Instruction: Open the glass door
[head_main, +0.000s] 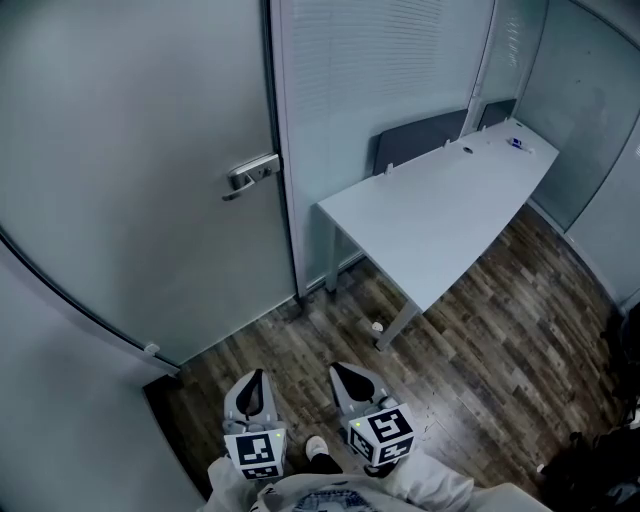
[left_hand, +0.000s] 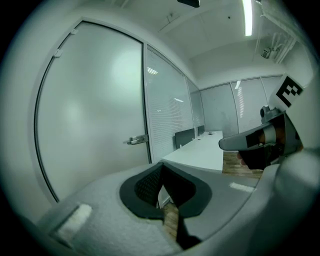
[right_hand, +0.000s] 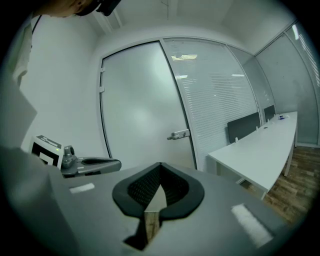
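The frosted glass door (head_main: 130, 170) stands closed at the left of the head view, with a metal lever handle (head_main: 252, 176) near its right edge. Both grippers hang low over the wood floor, well short of the door. My left gripper (head_main: 256, 374) is shut and empty, and so is my right gripper (head_main: 341, 369) beside it. In the left gripper view the left gripper (left_hand: 160, 168) points toward the door (left_hand: 90, 115) and handle (left_hand: 137, 140), with the right gripper (left_hand: 252, 141) at the side. In the right gripper view the right gripper (right_hand: 160, 166) faces the handle (right_hand: 178, 134), far off.
A long white desk (head_main: 440, 210) stands to the right of the door, with a dark panel (head_main: 420, 140) behind it. Glass partitions with blinds (head_main: 380, 70) wall the room. A small white object (head_main: 377, 327) lies by the desk leg. Dark items (head_main: 600, 460) sit at lower right.
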